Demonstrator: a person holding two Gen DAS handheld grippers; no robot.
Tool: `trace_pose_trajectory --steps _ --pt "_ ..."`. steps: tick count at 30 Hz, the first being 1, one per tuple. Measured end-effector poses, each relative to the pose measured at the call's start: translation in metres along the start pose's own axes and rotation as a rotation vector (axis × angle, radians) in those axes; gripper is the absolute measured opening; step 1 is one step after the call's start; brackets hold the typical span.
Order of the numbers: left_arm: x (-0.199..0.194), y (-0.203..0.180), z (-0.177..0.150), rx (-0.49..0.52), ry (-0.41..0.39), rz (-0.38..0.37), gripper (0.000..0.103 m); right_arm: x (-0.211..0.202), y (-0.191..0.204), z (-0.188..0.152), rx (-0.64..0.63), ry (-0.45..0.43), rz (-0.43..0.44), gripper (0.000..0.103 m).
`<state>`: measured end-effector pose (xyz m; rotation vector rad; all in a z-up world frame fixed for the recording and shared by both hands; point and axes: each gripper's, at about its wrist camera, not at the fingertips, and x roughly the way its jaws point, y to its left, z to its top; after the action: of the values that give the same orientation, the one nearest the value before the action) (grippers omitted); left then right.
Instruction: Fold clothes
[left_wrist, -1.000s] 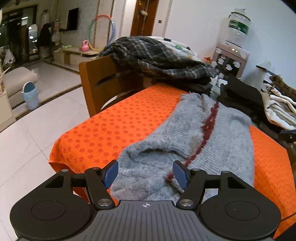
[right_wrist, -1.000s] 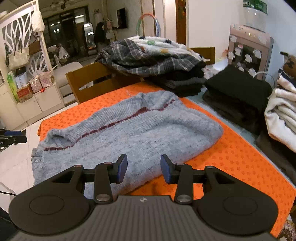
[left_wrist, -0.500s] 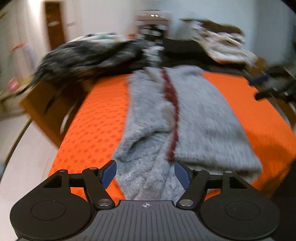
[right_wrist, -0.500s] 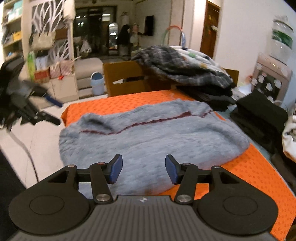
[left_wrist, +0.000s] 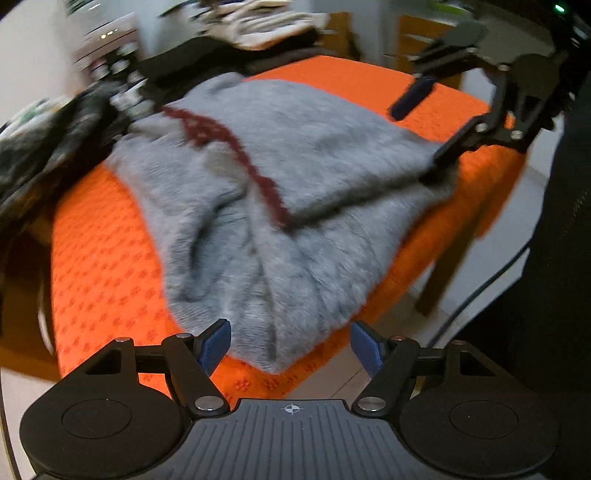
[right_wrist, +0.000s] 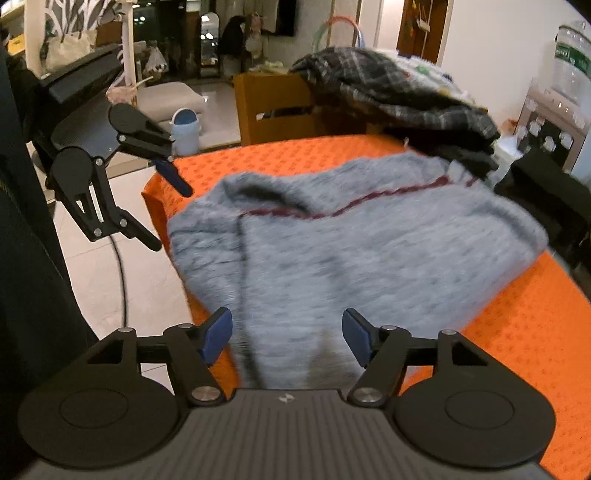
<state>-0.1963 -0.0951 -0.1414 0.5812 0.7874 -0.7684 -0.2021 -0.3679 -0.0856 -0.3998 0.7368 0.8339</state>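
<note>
1. In front of your left gripper (left_wrist: 290, 345), the grey sweater (left_wrist: 280, 192) lies rumpled on the orange tablecloth (left_wrist: 99, 258), its near end reaching the table's edge. The jaws stand wide with nothing pinched; the knit sits below and beyond them. This view has swung round within the last second: the sweater now runs away from you, its dark red stripe (left_wrist: 240, 147) slanting across it. Your right gripper (left_wrist: 424, 122) shows at the far right edge of the sweater.

2. Ahead of your right gripper (right_wrist: 288, 336), the same sweater (right_wrist: 369, 247) fills the middle, closer than a second ago. These jaws have just been opening and now stand wide; the cloth lies beneath them, not clamped. You seem to be lining up both hands on the near edge for a fold.

3. Around it: a plaid heap (right_wrist: 399, 92) on the table's far side, a wooden chair (right_wrist: 273, 107), pale floor tiles, a blue bin (right_wrist: 186, 131), and your left gripper (right_wrist: 168, 206) at left.
</note>
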Motion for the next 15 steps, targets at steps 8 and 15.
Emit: trace_pose_trajectory --steps 8,15 --pt "0.020 -0.002 -0.009 0.109 -0.052 -0.007 0.059 0.042 0.038 -0.011 -0.137 0.098 -0.080 0.079" --pt "-0.001 0.017 -0.009 0.071 -0.143 -0.022 0.013 0.043 0.038 -0.006 -0.167 0.112 -0.164 0.033"
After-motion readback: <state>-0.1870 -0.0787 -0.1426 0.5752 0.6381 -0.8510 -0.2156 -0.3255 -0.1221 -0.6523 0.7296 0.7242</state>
